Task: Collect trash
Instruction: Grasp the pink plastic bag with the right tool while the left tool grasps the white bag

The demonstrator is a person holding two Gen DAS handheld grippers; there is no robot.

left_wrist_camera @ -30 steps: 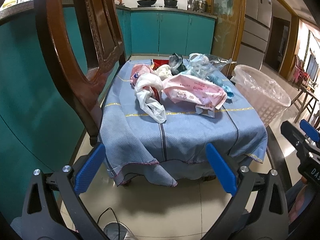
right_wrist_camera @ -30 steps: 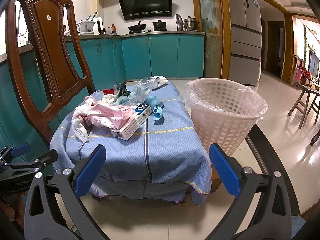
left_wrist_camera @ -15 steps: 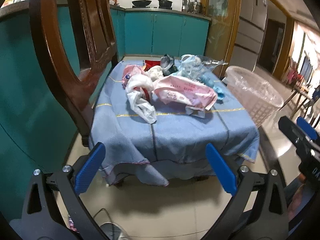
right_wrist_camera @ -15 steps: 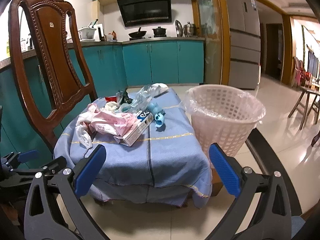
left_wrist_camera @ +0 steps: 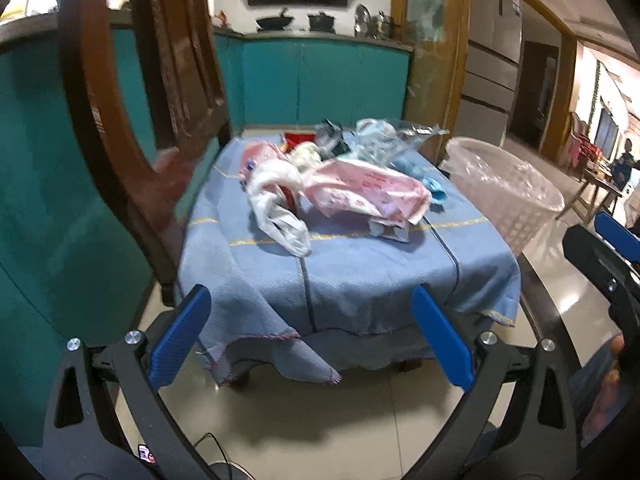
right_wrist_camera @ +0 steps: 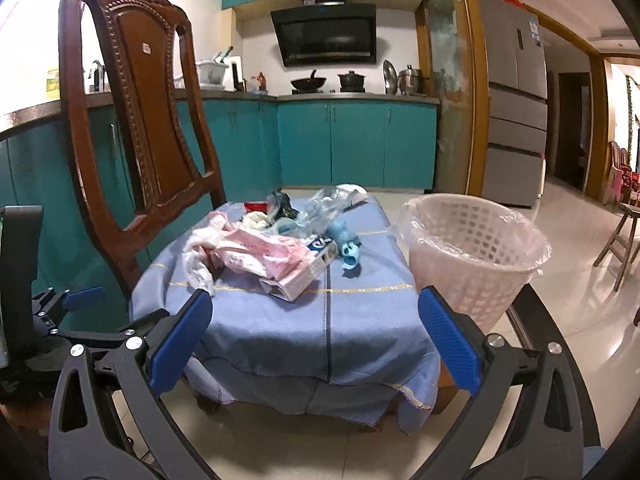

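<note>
A pile of trash lies on a low table under a blue cloth (left_wrist_camera: 360, 272) (right_wrist_camera: 280, 320): a pink plastic wrapper (left_wrist_camera: 368, 192) (right_wrist_camera: 260, 252), a white plastic bag (left_wrist_camera: 280, 216) (right_wrist_camera: 196, 268), a small carton (right_wrist_camera: 308, 272), clear plastic (left_wrist_camera: 396, 140) and blue crumpled bits (right_wrist_camera: 348, 256). A white lined basket (left_wrist_camera: 508, 192) (right_wrist_camera: 476, 256) stands right of the table. My left gripper (left_wrist_camera: 312, 340) is open and empty, well short of the table. My right gripper (right_wrist_camera: 316, 344) is open and empty, also short of it.
A carved wooden chair (left_wrist_camera: 140, 120) (right_wrist_camera: 140, 128) stands at the table's left. Teal cabinets (right_wrist_camera: 356, 144) and a fridge (right_wrist_camera: 516, 100) are behind. Tiled floor (left_wrist_camera: 320, 420) lies between me and the table. A wooden stool (right_wrist_camera: 620, 240) is far right.
Both grippers have drawn back and risen a little, so the table looks smaller and farther. Both stay open. The trash has not moved.
</note>
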